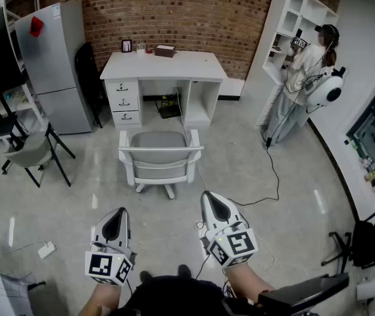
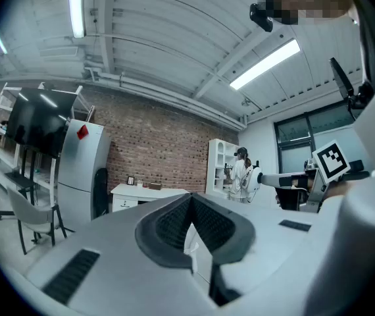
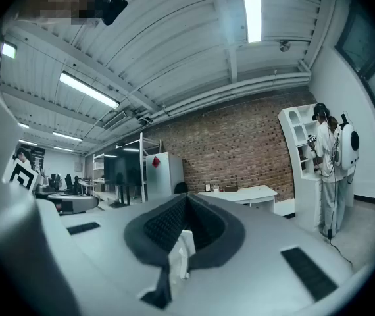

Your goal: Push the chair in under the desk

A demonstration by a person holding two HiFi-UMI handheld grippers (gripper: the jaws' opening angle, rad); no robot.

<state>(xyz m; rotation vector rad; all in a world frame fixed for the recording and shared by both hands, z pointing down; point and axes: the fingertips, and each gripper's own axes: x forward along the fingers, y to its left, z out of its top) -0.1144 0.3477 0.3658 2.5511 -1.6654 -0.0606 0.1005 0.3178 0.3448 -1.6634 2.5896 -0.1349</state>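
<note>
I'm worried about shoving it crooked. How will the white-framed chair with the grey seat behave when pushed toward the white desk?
The white-framed grey-seated chair probably glides easily: it stands on a spoked base on a glossy floor, though no casters are visible. Pushed off-centre, it may swivel. The thin cable on the floor nearby could snag.

Left tool (image 1: 116, 225) closed, right tool (image 1: 216, 207) closed, both level, empty
</note>
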